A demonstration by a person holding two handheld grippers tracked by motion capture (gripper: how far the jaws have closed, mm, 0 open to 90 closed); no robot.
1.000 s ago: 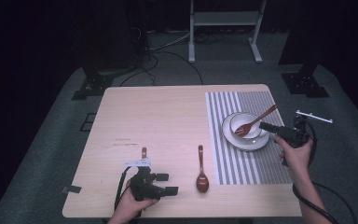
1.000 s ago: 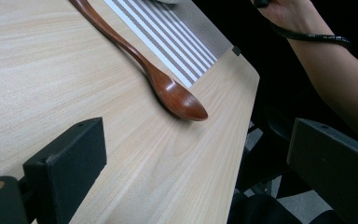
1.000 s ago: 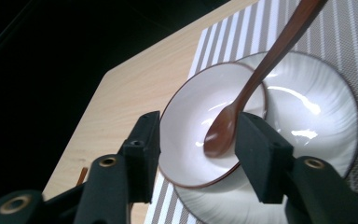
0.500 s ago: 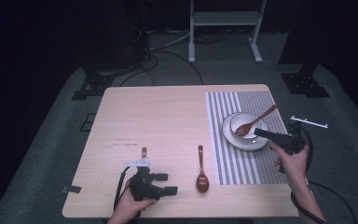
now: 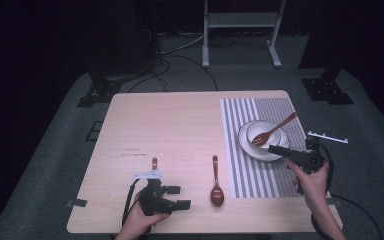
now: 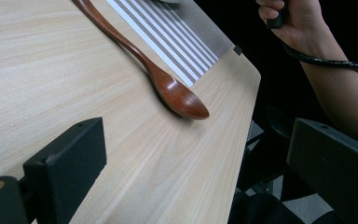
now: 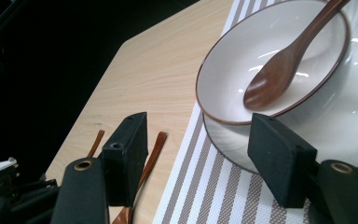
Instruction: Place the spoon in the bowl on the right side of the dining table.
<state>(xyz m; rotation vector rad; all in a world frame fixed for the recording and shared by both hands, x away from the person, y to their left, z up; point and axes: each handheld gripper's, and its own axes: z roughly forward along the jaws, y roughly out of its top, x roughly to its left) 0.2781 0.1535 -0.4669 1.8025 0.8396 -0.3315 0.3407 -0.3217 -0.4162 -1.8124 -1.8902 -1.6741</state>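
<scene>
A white bowl (image 5: 265, 134) sits on a white plate (image 5: 252, 150) on the striped placemat (image 5: 240, 170). A wooden spoon (image 5: 275, 130) leans in the bowl (image 7: 242, 51), its head (image 7: 270, 81) down inside. My right gripper (image 5: 275, 149) hangs just in front of the plate, pointing at it. Its jaws have just been opening and stand open (image 7: 200, 144) with nothing between them. A second wooden spoon (image 5: 215, 182) lies on the bare table. My left gripper (image 5: 180, 196) rests at the near edge, open (image 6: 200, 154), aimed at that spoon (image 6: 168, 84).
A third wooden handle (image 5: 154, 162) lies just beyond the left gripper. The table's near right corner (image 6: 249, 70) is close to the spoon's head. A metal stand (image 5: 240, 30) and cables are on the floor behind the table.
My right gripper has drawn back from the spoon in the bowl towards the near edge of the table. The spoon stays leaning in the bowl. The left gripper has not moved.
</scene>
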